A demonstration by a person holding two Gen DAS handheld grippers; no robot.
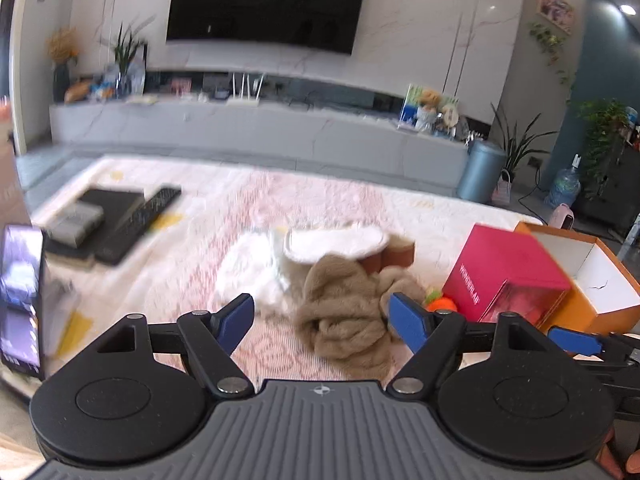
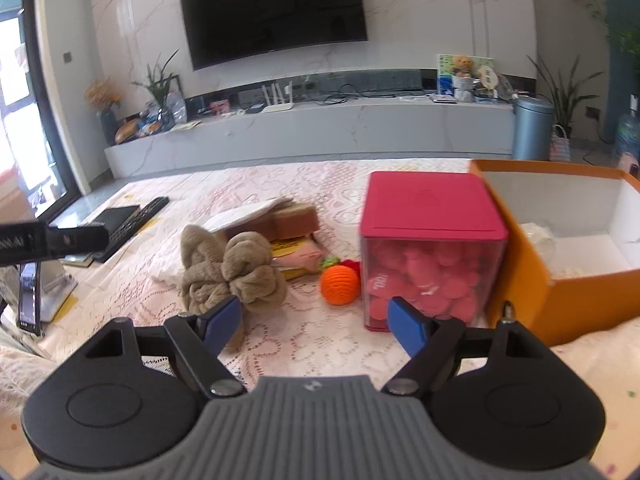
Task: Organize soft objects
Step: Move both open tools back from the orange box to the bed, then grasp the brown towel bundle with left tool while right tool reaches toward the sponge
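Tan cloth (image 1: 346, 312) just beyond spread left gripper (image 1: 322, 322)

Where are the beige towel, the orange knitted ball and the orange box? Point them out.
beige towel (image 2: 236, 276), right wrist view, middle of the bunched folds.
orange knitted ball (image 2: 339, 284), right wrist view, its centre.
orange box (image 2: 576, 300), right wrist view, near outer wall.

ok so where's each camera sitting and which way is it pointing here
Left wrist: sits on the left gripper, looks forward and down over the lace cloth at the tan towel; its open blue fingers show, and the right gripper's finger at the right edge.
Right wrist: sits on the right gripper, faces the orange ball and pink box; its open fingers show.
Shared: towel, pink box, open orange box, TV.
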